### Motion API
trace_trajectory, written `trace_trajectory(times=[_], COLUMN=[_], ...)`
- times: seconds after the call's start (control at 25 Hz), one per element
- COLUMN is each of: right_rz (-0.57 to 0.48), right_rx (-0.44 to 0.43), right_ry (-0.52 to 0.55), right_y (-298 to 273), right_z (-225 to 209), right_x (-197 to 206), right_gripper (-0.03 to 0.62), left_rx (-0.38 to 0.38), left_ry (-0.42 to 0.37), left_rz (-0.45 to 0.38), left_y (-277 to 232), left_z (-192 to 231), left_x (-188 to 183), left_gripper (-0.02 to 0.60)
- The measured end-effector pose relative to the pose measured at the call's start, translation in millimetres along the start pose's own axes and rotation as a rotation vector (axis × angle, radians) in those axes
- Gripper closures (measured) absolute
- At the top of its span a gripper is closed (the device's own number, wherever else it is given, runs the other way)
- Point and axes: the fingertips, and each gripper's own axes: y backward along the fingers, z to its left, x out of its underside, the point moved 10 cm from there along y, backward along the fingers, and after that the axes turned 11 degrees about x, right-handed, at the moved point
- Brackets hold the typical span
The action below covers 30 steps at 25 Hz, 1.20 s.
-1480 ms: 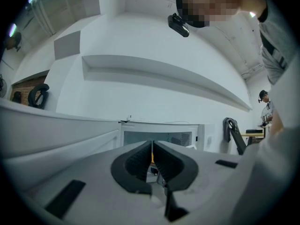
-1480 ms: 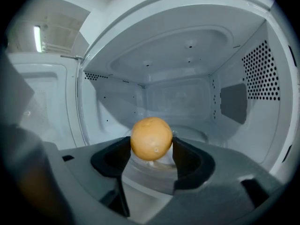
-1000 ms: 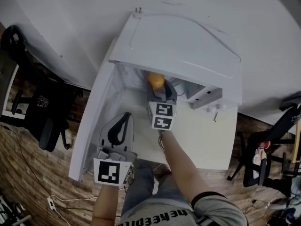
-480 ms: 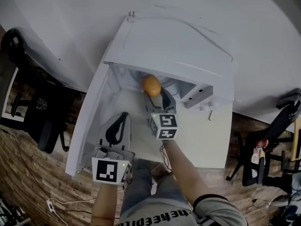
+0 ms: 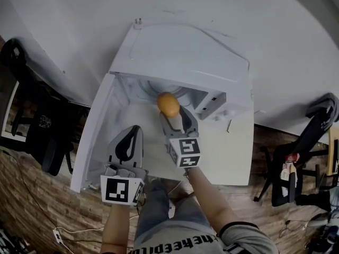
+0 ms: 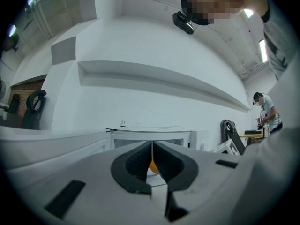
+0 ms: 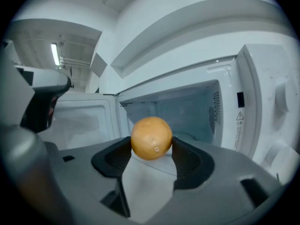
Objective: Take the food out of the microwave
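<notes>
A white microwave stands on a white table with its door swung open to the left. My right gripper is shut on a round orange fruit and holds it just outside the oven's mouth. In the right gripper view the orange fruit sits clamped between both pads, with the open cavity behind it. My left gripper hovers beside the door, jaws together and nothing between them. In the left gripper view a sliver of the orange fruit shows past the closed jaws.
The table extends to the right of the microwave. Black office chairs stand on the wood floor at the left and right. A cable and power strip lie on the floor. The microwave's control panel is at the right.
My right gripper has drawn back out of the microwave cavity with the orange fruit in it, towards the person. The left gripper has barely shifted.
</notes>
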Motion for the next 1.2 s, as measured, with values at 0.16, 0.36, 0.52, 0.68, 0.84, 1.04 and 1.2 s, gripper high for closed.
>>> trace_trajectory(times=[0.16, 0.36, 0.52, 0.68, 0.84, 1.04, 1.2], right_rz=[0.018, -0.015, -0.023, -0.044, -0.073, -0.095, -0.12], right_rx=[-0.013, -0.014, -0.009, -0.004, 0.011, 0.025, 0.034], right_ry=[-0.021, -0.015, -0.018, -0.019, -0.003, -0.021, -0.032], right_y=[22.6, 50.6, 72.4, 92.1, 111.2, 131.2, 145.9], right_z=[-5.1, -12.3, -20.1, -31.2, -41.0, -53.8, -61.5], right_x=[-9.1, -23.8, -33.9, -45.7, -58.0, -70.8, -81.3], right_gripper=[0.321, 0.321, 0.321, 0.321, 0.321, 0.321, 0.321], left_rx=[0.003, 0.004, 0.006, 0.013, 0.019, 0.037, 0.036], left_ry=[-0.003, -0.011, -0.009, -0.011, -0.008, -0.022, -0.02], left_rz=[-0.003, -0.007, -0.01, -0.009, -0.013, -0.033, -0.033], left_y=[1.4, 3.1, 3.4, 2.3, 3.0, 1.6, 1.0], left_z=[-5.8, -14.0, -21.2, -28.7, -37.1, -47.8, -56.6], left_x=[-5.3, -12.8, -17.7, -21.9, -26.7, -28.6, -38.5], left_gripper=[0.568, 0.568, 0.568, 0.568, 0.568, 0.568, 0.568])
